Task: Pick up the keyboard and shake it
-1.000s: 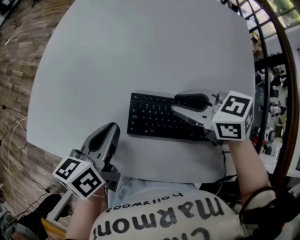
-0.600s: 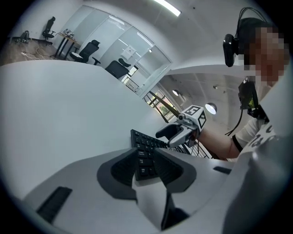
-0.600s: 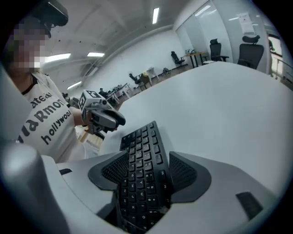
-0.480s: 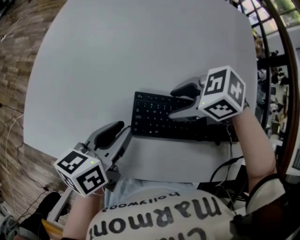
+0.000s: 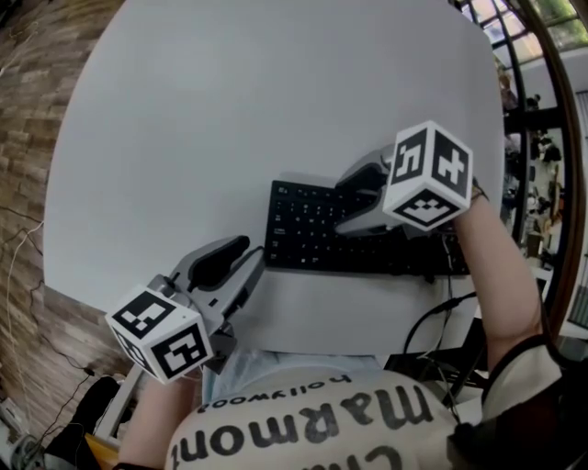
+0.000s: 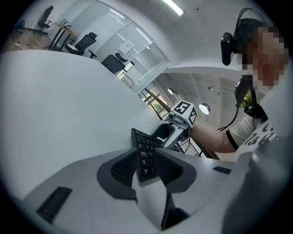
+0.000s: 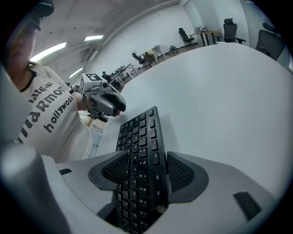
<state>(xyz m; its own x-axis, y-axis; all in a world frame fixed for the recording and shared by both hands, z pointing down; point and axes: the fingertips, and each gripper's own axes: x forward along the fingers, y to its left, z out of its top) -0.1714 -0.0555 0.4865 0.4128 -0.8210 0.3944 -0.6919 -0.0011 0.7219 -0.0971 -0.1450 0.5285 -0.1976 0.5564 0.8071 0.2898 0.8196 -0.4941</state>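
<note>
One keyboard (image 5: 322, 229), one round white table (image 5: 276, 92), two claws, left claw (image 5: 250, 259) and right claw (image 5: 354, 197), one person (image 5: 312, 422)

An open-plan office is shown. Swivel chairs (image 7: 229, 28) and desks (image 7: 207, 32) are seen ranged beyond the large white bench (image 5: 276, 92). Glass partitions (image 6: 137, 48) are set along one side, and strip lights (image 6: 173, 6) are fitted into the ceiling.
</note>
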